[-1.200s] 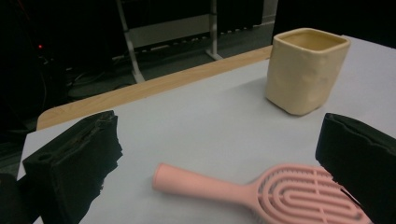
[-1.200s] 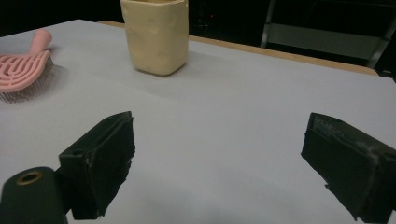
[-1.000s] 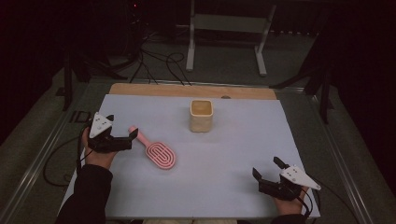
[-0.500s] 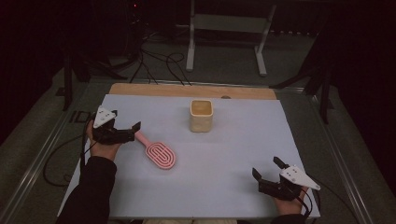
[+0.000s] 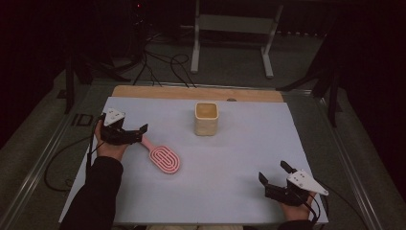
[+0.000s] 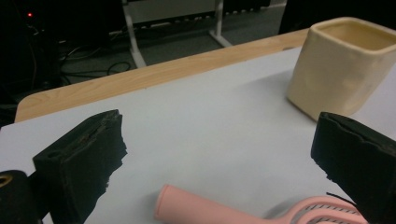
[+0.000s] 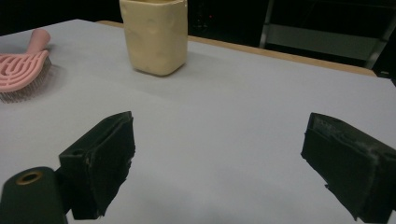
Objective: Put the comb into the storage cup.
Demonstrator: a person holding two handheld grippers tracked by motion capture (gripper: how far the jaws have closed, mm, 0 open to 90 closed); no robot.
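A pink hairbrush [image 5: 164,159] lies flat on the pale blue mat [image 5: 239,148], its handle pointing toward the left hand. My left gripper [image 5: 140,134] is open just behind the handle's end. In the left gripper view the handle [image 6: 205,212] lies low between the two spread jaws of the left gripper [image 6: 219,158], not clamped. A cream square cup [image 5: 206,118] stands upright at the mat's far middle; the same cup [image 6: 345,70] is ahead and to the right. My right gripper [image 5: 273,171] rests open at the front right, with bare mat between the jaws of the right gripper [image 7: 219,158].
The mat covers a wooden table whose bare strip [image 5: 191,92] runs along the far edge. In the right gripper view the cup [image 7: 156,35] and brush [image 7: 23,65] are far ahead and to the left. Cables and a metal stand [image 5: 230,28] are on the floor beyond.
My left gripper has shifted slightly away from the person and to the right, near the brush handle's end. The brush, the cup and the right gripper have stayed in place.
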